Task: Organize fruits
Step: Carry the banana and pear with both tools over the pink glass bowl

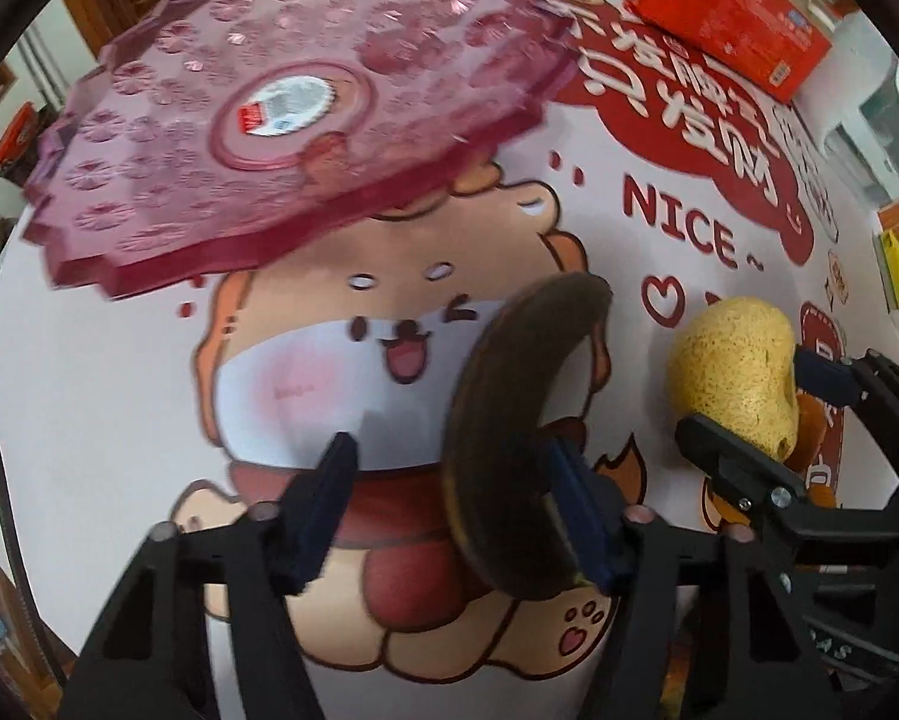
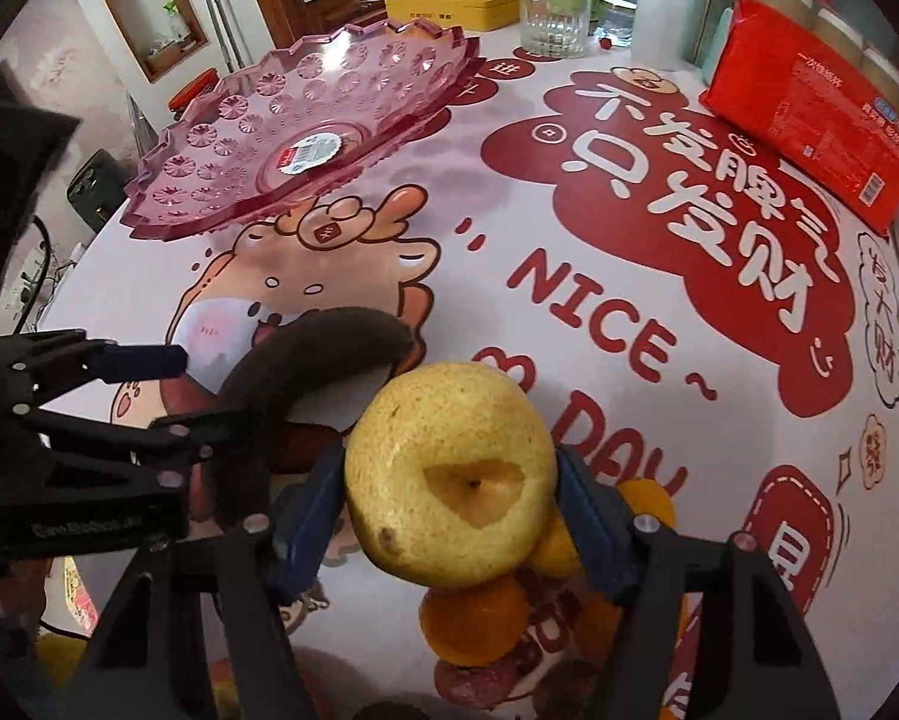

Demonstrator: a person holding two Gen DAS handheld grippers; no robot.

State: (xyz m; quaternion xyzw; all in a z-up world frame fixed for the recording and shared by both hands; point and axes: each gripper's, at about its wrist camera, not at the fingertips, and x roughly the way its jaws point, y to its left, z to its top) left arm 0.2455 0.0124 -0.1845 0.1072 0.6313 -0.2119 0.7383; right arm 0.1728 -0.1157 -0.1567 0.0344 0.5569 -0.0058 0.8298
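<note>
Nearby, pink plate [image 2: 305, 132], red box [image 2: 821, 120], glass [image 2: 554, 21]

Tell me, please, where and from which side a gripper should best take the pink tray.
Grip the pink tray at its scalloped near rim, coming from the front and low, one finger above and one below the edge. The tray is wide and shallow with a flaring wall, so only the thin rim fits between fingers. Both grippers are full now: the left has the banana, the right the pear.
</note>
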